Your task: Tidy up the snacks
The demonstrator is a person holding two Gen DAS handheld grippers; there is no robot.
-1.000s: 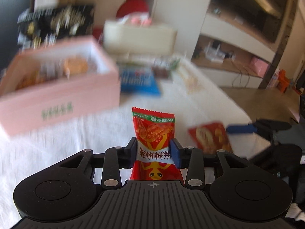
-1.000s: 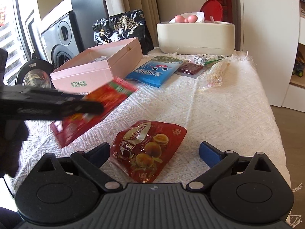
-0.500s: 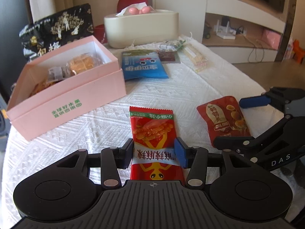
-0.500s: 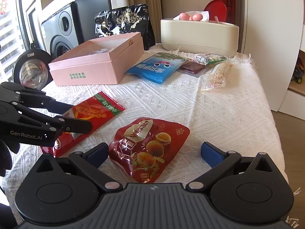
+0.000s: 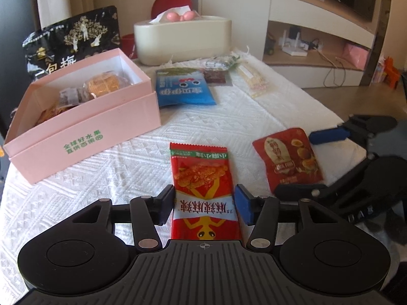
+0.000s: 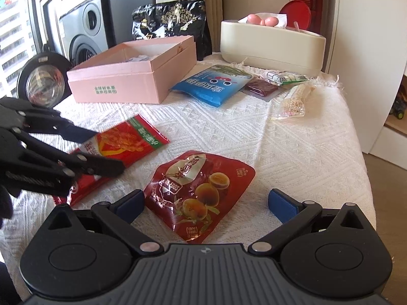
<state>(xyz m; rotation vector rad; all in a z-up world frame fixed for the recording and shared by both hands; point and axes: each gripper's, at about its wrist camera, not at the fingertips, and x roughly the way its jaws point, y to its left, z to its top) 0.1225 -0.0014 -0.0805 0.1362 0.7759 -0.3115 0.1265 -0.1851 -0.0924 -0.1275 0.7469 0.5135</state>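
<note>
Left wrist view: the left hand-held gripper [image 5: 204,204] has its jaws slightly parted on either side of the red chilli-snack packet [image 5: 203,185], which lies flat on the white-clothed counter [image 5: 267,117] near its front edge; a thin gap shows between each pad and the packet, so it is released rather than pinched. To the right lies the dark red egg-snack pouch [image 5: 288,161], with the right hand-held gripper [image 5: 313,164] around its far side.

From the right wrist camera, the right hand-held gripper [image 6: 206,203] is spread wide, its blue pads well apart, and the egg-snack pouch [image 6: 201,190] rests on the cloth between them, touching neither pad clearly. The left hand-held gripper [image 6: 104,152] reaches in from the left edge over the chilli-snack packet [image 6: 122,147].

Toward the back left corner sits the open pink box [image 5: 84,132], holding a few wrapped snacks. Just beside its right wall lies a blue packet [image 5: 183,90], then a small dark maroon packet [image 5: 216,76], a green-and-white wrapper [image 5: 223,62] and a clear bag of pale sticks [image 5: 254,80]. A black patterned bag [image 5: 73,38] stands behind the box, and a cream tissue holder [image 5: 183,40] stands at the back edge.
</note>
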